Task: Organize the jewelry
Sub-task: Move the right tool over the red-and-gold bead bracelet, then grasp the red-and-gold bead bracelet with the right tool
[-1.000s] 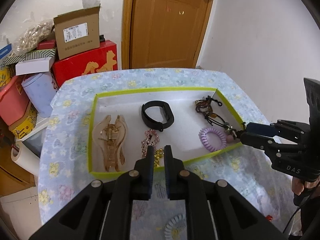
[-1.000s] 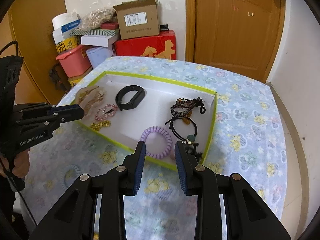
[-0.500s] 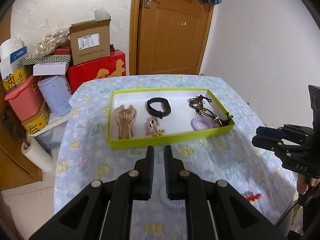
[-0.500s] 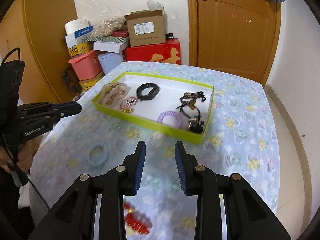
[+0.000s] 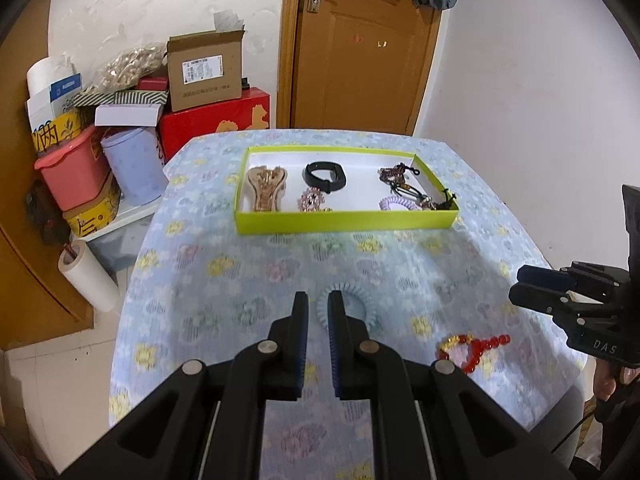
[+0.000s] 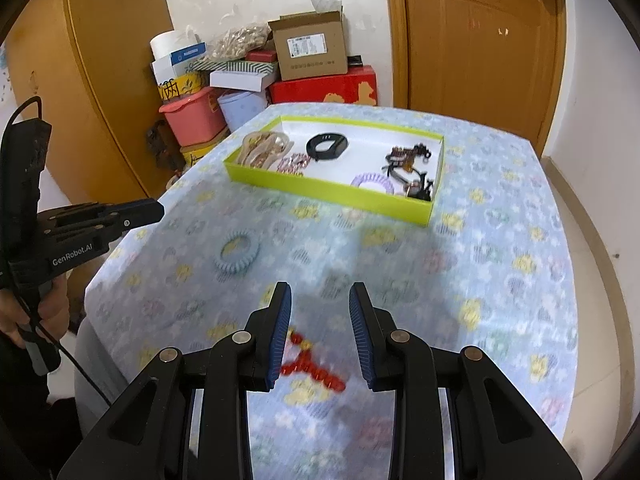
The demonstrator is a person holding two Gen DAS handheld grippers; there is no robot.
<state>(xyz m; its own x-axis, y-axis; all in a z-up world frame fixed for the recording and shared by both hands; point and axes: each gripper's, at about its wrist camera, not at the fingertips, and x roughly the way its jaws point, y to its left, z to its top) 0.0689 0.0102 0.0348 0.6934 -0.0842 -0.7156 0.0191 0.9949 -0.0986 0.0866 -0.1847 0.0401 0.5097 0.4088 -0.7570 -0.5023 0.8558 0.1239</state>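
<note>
A green-rimmed tray (image 5: 344, 222) (image 6: 332, 196) at the table's far side holds a black band (image 5: 325, 175), a gold hair clip (image 5: 265, 188), a purple coil tie (image 5: 398, 203) and dark bracelets (image 5: 396, 174). A light blue coil hair tie (image 5: 352, 306) (image 6: 236, 256) lies on the cloth just ahead of my left gripper (image 5: 318, 304), whose jaws stand a narrow gap apart and empty. A red bead bracelet (image 5: 472, 350) (image 6: 312, 366) lies under my right gripper (image 6: 320, 292), which is open and empty.
The flowered blue tablecloth (image 6: 480, 264) covers a small table with edges near on all sides. Boxes, a pink tub (image 5: 74, 172) and a paper roll (image 5: 86, 276) are stacked on the left. A wooden door (image 5: 360, 48) stands behind.
Both grippers have pulled back from the tray toward the table's near side. The blue hair tie and the red bracelet have come into view close below them.
</note>
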